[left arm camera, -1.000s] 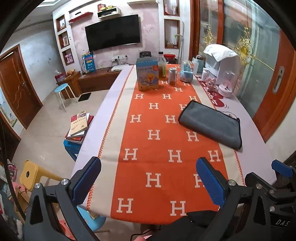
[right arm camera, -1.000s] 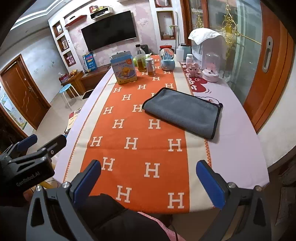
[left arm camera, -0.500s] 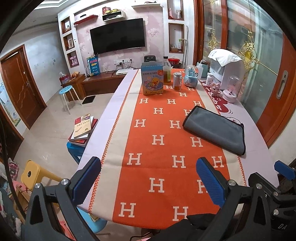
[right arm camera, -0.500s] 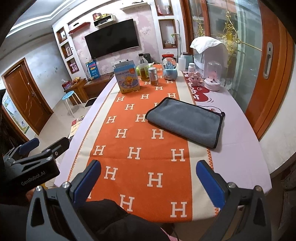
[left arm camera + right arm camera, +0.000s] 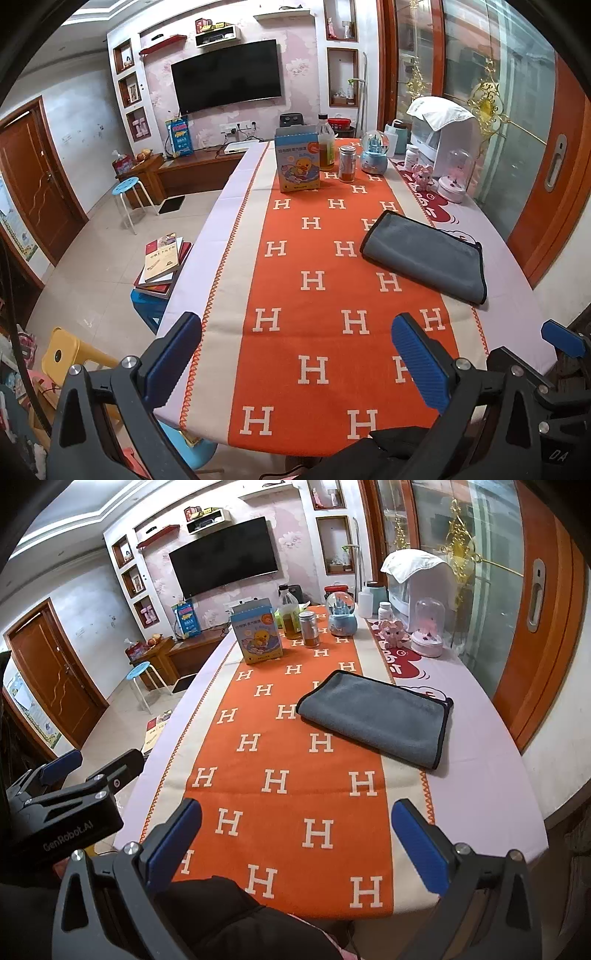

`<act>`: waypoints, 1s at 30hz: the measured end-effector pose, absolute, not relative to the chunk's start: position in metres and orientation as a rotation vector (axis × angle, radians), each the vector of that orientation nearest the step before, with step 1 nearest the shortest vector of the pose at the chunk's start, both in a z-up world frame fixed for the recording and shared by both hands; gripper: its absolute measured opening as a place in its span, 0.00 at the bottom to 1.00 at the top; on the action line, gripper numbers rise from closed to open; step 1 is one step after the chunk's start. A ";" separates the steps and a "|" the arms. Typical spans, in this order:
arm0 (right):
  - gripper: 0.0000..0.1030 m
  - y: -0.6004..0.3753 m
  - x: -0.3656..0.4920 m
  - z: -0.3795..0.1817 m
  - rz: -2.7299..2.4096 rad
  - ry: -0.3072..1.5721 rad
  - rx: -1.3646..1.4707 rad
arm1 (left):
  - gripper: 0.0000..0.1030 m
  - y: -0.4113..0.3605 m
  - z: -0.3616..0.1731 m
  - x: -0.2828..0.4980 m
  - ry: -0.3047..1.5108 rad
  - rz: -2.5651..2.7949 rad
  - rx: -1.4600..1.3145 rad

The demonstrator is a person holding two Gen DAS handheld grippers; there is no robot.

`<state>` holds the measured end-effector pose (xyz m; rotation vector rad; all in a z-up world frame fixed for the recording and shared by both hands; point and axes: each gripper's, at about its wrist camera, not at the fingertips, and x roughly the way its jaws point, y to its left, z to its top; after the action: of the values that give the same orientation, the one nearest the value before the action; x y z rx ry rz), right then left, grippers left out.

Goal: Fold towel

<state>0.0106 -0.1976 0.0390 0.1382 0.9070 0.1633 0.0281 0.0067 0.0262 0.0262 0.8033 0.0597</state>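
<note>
Hovering over the near edge of the tabletop (image 5: 517, 280), the left gripper (image 5: 295, 354) has its fingers wide apart and empty. Ahead and to its right lies the grey towel (image 5: 424, 254), folded flat, long axis running diagonally away. The right gripper (image 5: 295, 838), fingers also spread with nothing between them, looks nearer to the towel, which sits well apart from both.
</note>
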 end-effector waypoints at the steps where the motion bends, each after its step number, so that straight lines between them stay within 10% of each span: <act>1: 1.00 -0.197 0.011 0.039 0.163 0.908 0.138 | 0.99 0.007 0.026 0.028 0.804 0.058 0.027; 30: 1.00 -0.196 0.008 0.031 0.134 0.949 0.155 | 0.99 0.005 0.024 0.029 0.814 0.021 0.039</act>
<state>0.0085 -0.1962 0.0309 0.1549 0.9488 0.1345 0.0292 0.0048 0.0242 0.0390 0.8138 0.0212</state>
